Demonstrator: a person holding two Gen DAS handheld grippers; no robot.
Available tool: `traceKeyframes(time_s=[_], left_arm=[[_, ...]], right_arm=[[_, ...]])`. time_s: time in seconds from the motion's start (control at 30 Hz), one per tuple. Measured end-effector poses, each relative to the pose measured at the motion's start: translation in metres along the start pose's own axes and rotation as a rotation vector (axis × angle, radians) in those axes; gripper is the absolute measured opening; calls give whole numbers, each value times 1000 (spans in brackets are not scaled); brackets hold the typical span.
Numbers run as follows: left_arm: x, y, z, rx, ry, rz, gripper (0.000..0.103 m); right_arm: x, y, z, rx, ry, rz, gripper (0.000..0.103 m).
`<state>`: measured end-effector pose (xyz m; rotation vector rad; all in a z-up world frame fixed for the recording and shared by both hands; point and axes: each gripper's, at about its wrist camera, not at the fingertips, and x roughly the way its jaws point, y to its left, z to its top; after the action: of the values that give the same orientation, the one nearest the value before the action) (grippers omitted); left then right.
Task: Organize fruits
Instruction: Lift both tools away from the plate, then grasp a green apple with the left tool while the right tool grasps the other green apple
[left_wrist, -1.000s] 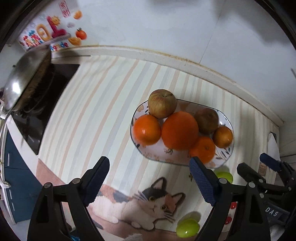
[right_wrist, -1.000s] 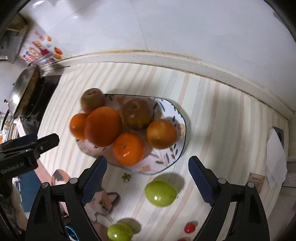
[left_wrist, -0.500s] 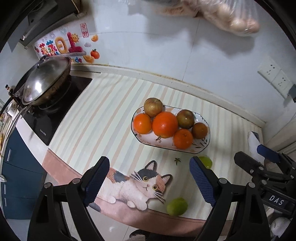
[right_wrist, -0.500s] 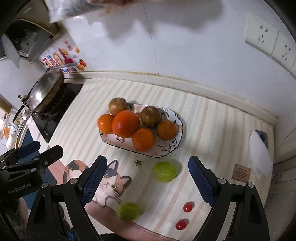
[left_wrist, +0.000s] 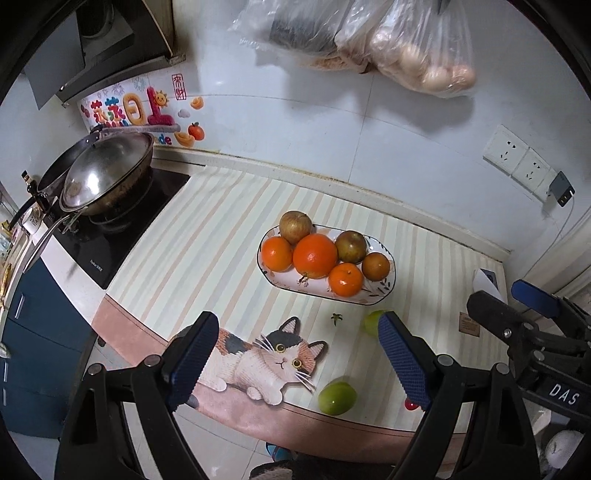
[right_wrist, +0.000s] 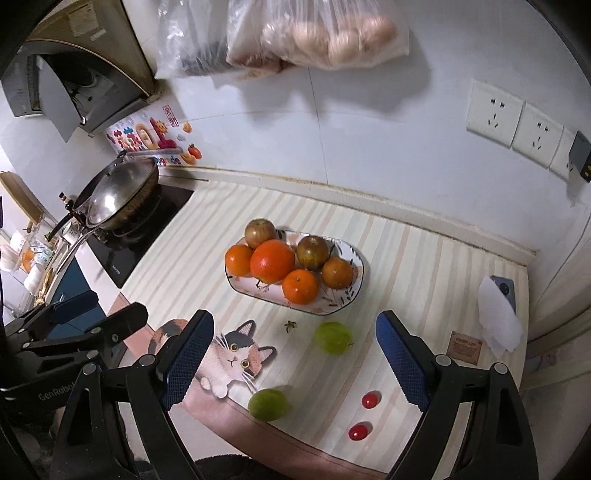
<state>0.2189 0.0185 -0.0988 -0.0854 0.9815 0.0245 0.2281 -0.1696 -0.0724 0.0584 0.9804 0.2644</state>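
- Plate (right_wrist: 352, 295) is seen mid-counter, loaded with four oranges (right_wrist: 272, 260) and two apples (right_wrist: 313, 252).
- Two green fruits (right_wrist: 332, 337) are left off the plate, on the striped mat (right_wrist: 406, 258) at its near side; two small red fruits (right_wrist: 370, 400) lie nearer, to the right.
- Left gripper (left_wrist: 295, 360) and right gripper (right_wrist: 293, 360) are both held released, nothing grasped, above the near counter edge.
- A lidded wok (right_wrist: 114, 197) is noted far left.

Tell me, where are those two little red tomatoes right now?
In the right wrist view, the two red tomatoes lie on the striped mat near its front edge, right of the nearer green fruit and well in front of the fruit plate.
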Motion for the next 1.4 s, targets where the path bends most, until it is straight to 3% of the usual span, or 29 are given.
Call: traceKeyframes(time_s=[0.1, 0.2, 0.37, 0.57, 0.73, 0.8, 0.9, 1.07, 1.23, 1.33, 1.4], left_arm=[[4, 0, -1, -8, 9, -2, 88], [24, 1, -5, -17, 67, -8, 88], [91, -7, -33, -13, 272, -27, 88], [191, -27, -87, 11, 604, -104, 88], [233, -41, -112, 3, 726, -158, 88], [243, -51, -115, 29, 741, -164, 87], [252, -63, -120, 69, 751, -162, 60], [248, -66, -118, 117, 693, -106, 59], [248, -43, -105, 59, 640, -26, 59], [252, -26, -98, 10, 626, 9, 59], [256, -19, -96, -17, 628, 18, 59]], right_arm=[[-5, -1, 1, 11, -4, 11, 92], [5, -9, 1, 43, 19, 22, 92], [52, -37, -8, 99, 113, 10, 92], [125, -72, -33, 185, 274, 25, 92], [172, -94, -54, 252, 382, 48, 92], [189, -99, -60, 263, 409, 49, 92], [209, -106, -63, 283, 435, 53, 92], [246, -109, -58, 295, 466, 60, 92], [282, -106, -53, 278, 490, 48, 91], [301, -99, -53, 253, 514, 61, 85], [311, -92, -55, 223, 524, 67, 74]])
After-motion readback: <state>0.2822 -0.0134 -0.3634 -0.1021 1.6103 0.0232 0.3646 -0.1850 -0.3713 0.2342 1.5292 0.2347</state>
